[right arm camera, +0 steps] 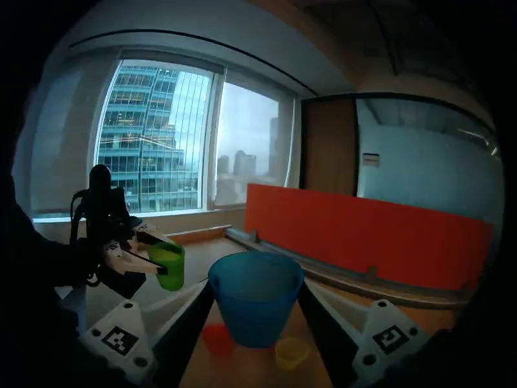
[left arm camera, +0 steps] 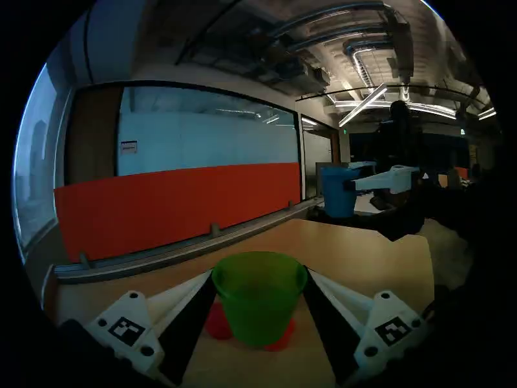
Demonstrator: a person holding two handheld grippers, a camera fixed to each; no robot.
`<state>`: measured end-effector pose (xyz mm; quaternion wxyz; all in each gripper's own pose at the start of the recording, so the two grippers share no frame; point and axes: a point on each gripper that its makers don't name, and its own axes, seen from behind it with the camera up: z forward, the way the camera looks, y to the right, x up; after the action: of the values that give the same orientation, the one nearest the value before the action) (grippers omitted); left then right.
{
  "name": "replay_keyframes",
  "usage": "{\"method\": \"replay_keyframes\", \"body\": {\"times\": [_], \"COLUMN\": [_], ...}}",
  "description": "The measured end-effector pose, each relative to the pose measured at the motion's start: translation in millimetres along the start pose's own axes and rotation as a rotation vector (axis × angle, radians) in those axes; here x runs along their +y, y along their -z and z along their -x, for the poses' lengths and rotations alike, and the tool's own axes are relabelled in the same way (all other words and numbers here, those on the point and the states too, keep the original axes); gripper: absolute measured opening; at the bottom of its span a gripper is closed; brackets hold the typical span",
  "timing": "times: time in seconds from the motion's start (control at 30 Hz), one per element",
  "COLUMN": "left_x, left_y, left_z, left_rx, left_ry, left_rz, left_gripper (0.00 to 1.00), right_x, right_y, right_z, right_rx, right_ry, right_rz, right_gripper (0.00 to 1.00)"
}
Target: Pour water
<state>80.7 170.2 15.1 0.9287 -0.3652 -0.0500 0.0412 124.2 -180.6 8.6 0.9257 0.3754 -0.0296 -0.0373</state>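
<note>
Your left gripper's point(left arm camera: 258, 278) jaws clamp a green plastic cup point(left arm camera: 260, 310), your right gripper's point(right arm camera: 255, 284) a blue plastic cup point(right arm camera: 256, 317) — both upright, well apart — pouring not yet begun.

The tabletop point(left arm camera: 352, 249) lies open between the green cup point(left arm camera: 260, 304) and the blue cup point(left arm camera: 338, 191), which are held well apart, with room to pass either way. A small red cup point(right arm camera: 218, 338) and a small yellow cup point(right arm camera: 291, 352) stand low on the wood. An orange panel point(left arm camera: 174, 207) walls off one long edge.
</note>
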Motion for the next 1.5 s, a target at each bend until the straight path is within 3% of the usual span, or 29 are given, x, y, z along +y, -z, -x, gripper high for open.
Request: {"method": "replay_keyframes", "body": {"times": [0.57,1.07,1.5], "left_x": [-8.6,-12.3,-14.9], "left_y": [1.6,-5.5,-7.9], "left_z": [18.4,59.0,109.7], "left_rx": [-0.061,-0.186,-0.312], "left_ry": [0.001,-0.021,-0.018], "left_rz": [-0.002,0.017,0.035], "left_gripper": [0.88,0.89,0.89], "right_x": [2.1,7.4,1.3], "right_y": [6.9,7.0,0.2], "right_z": [32.7,72.8,122.1], "right_rx": [-0.059,-0.158,-0.266], "right_ry": [-0.029,-0.012,0.004], "right_rz": [-0.023,-0.035,-0.076], "right_gripper": [0.92,0.92,0.92]}}
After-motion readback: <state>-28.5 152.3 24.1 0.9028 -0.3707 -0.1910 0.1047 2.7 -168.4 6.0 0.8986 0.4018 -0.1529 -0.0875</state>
